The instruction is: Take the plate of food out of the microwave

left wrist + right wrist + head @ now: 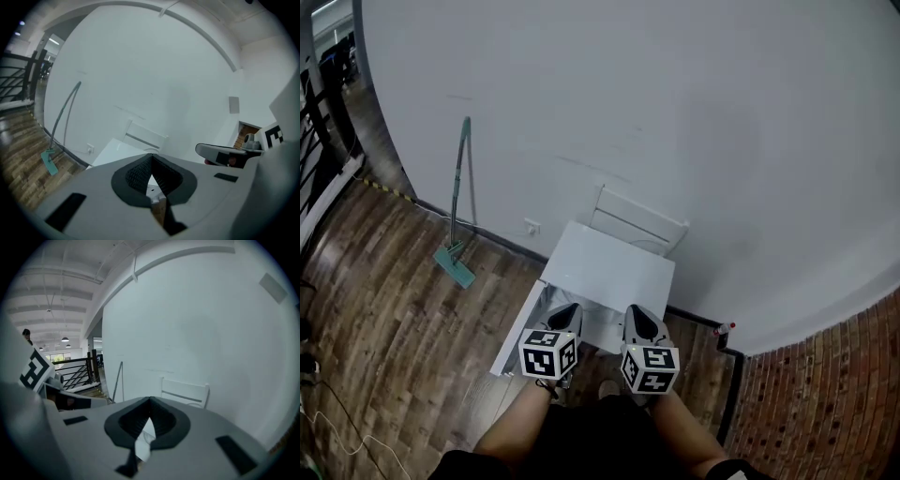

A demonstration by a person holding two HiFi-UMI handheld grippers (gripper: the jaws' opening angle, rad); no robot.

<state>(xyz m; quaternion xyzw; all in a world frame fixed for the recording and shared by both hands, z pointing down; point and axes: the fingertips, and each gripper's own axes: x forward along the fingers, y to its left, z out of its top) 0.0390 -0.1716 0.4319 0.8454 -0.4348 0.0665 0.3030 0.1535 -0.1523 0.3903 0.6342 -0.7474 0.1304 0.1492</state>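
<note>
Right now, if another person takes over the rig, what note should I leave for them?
Left gripper: shut, empty.
Right gripper: shut, empty.
Both are held side by side over the near edge of the table, which stands by the wall with a chair behind it.
Microwave and plate: in no view.
Done: nothing that shows.
Left: find the microwave, open it, take the plate out.

White table (609,267), teal mop (456,264), brown wood-grain floor (384,319)
</note>
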